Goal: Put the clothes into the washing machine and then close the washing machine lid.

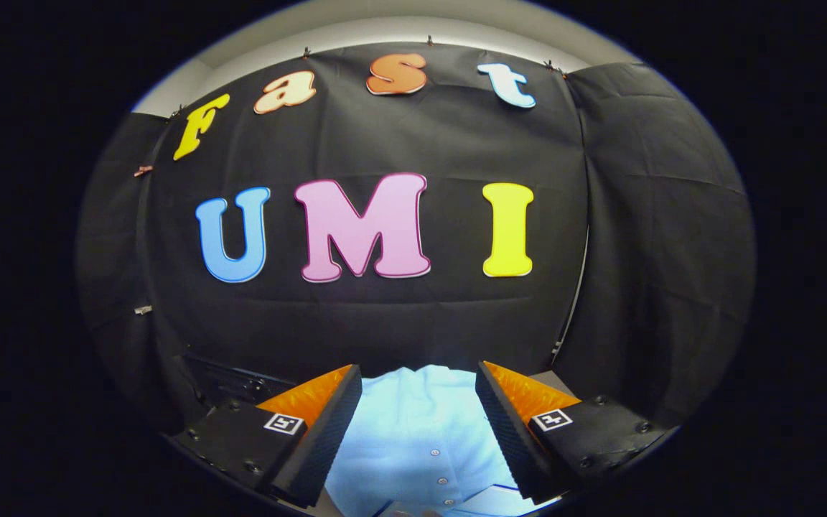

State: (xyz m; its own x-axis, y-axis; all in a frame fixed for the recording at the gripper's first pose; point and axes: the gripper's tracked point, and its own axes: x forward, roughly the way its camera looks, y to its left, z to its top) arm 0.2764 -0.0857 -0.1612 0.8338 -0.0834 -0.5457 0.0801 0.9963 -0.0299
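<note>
Jaws (418, 377) spread wide, pale-blue buttoned garment (417, 431) between.

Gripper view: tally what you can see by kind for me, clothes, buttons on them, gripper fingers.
Garments: 1, a pale blue shirt lying between the open gripper fingers, not pressed by them
Buttons on it: 3 in a row
Gripper fingers: 2
Total: 6

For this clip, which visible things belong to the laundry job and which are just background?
Belongs to the job:
- light blue buttoned shirt, lying between and beyond the fingers
- tool, fingers spread open, not pressing on the shirt

Just background:
- black cloth wall beyond the shirt
- dark object beyond the left finger, too dim to identify
</note>
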